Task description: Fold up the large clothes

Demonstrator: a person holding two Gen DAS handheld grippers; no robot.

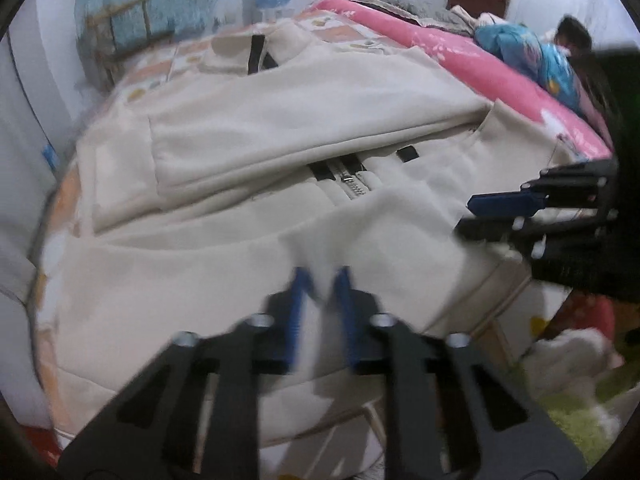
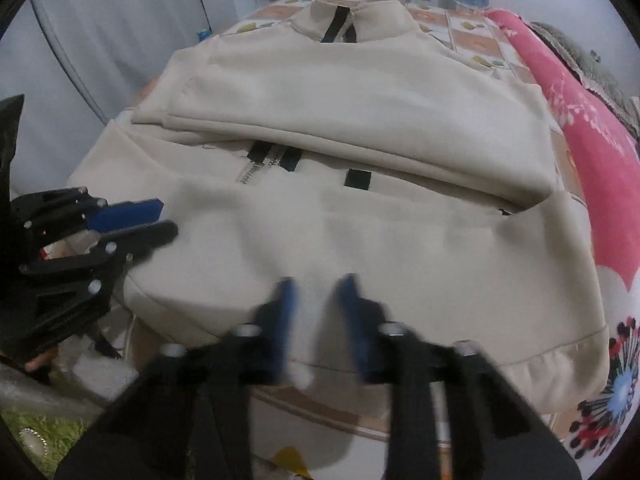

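A bedroom; a bed [image 2: 472,40] with a patterned sheet and a pink quilt [image 2: 592,144] along its right side carries a cream zip jacket [image 2: 360,220], lying flat, collar far at twelve o'clock, hem nearest, sleeves folded across the chest; its long axis runs away from both claws; the left claw [image 1: 322,280] appears to pinch the near hem, though blur leaves it uncertain; the right claw [image 2: 316,292] hovers narrowly parted above the hem, holding nothing.

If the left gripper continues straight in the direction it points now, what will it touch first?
Most likely the cream jacket. The left gripper points across its lower part toward the zipper, and its blue fingertips already look level with the fabric. Depth is unclear, so it may be touching already.
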